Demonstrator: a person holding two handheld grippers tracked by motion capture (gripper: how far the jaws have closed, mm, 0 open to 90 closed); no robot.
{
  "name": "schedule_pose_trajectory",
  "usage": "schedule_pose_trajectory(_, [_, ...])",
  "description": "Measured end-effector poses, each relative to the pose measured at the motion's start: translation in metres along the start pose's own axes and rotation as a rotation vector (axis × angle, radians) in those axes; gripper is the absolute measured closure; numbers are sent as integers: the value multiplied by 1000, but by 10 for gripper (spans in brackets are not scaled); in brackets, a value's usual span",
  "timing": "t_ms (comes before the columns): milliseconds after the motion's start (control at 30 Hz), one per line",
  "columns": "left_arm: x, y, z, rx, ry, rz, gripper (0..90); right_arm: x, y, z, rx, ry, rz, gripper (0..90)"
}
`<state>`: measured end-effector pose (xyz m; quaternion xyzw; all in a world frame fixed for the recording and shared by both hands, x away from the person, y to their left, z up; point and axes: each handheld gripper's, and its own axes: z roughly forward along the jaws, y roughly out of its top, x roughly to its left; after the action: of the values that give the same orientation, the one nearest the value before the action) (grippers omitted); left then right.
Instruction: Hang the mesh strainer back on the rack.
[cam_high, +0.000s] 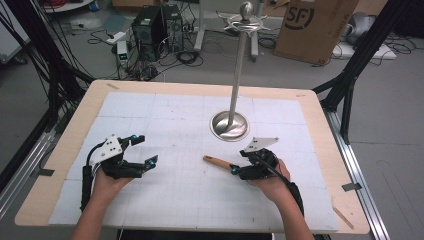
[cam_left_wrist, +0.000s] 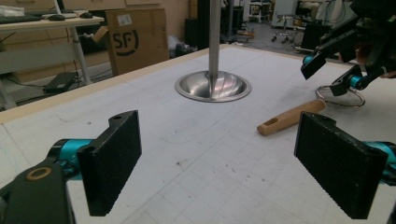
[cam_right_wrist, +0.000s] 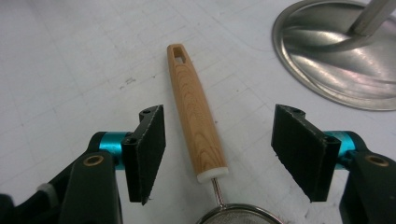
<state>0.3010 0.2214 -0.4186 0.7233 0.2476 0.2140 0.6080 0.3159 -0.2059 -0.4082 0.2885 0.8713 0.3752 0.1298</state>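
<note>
The worktop (cam_high: 320, 130) carries a steel stand (cam_high: 230, 125) just beyond the right tool (cam_right_wrist: 219, 149). The strainer's wooden handle (cam_right_wrist: 194, 112) lies flat between that tool's parted jaws, untouched, nothing blocking it. The left tool (cam_left_wrist: 219, 163) sits well aside, jaws wide apart, holding nothing.

Small strainer (cam_right_wrist: 198, 116): pale wooden handle with a slotted end, thin wire neck, round mesh ring. Lying flat on the table (cam_high: 65, 145), right of centre.
</note>
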Motion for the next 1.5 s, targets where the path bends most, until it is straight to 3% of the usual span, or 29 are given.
schedule_pose_trajectory(233, [0,0,-1,-3,0,-7,154,-3,8,11,119,18,-14,410])
schedule_pose_trajectory(400, [0,0,0,-1,-2,-5,154,-4,7,17,164,28,-16,442])
schedule_pose_trajectory(567, [-1,0,0,-2,-6,-8,154,-1,5,24,220,52,-46,551])
schedule_pose_trajectory(700, [-1,0,0,-1,-4,-7,154,0,4,27,260,51,-33,628])
schedule_pose_trajectory(967, [-1,0,1,5,-3,0,154,-1,3,26,262,38,10,663])
schedule_pose_trajectory(1500, [-1,-1,1,7,-2,-6,154,0,5,25,287,47,3,627])
